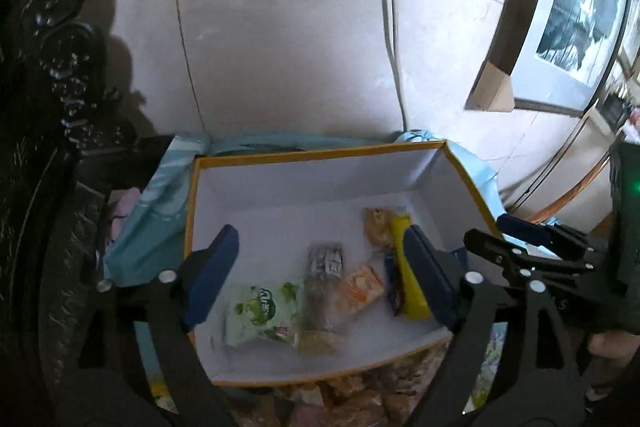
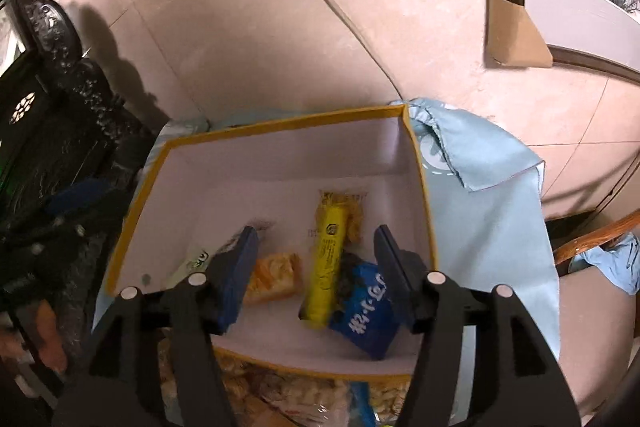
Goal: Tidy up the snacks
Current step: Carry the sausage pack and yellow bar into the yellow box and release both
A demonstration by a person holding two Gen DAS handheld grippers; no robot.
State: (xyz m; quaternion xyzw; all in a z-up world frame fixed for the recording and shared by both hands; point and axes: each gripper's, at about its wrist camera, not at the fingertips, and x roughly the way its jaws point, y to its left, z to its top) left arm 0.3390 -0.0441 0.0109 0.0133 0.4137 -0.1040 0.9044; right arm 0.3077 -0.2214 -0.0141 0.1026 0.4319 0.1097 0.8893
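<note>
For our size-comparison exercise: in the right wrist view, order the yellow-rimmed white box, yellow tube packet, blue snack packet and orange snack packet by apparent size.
1. Yellow-rimmed white box
2. Yellow tube packet and blue snack packet: too alike to rank, the blue one nearer
3. Orange snack packet, partly hidden

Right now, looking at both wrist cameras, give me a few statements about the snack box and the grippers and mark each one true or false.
1. The box has a yellow rim and white inside. True.
2. The right gripper is clamped on the yellow tube snack. False: its jaws stand open, holding nothing.
3. A green and white packet lies in the box. True.
4. The box is empty. False: several snacks lie inside, including a blue packet.
5. The left gripper is open. True.
</note>
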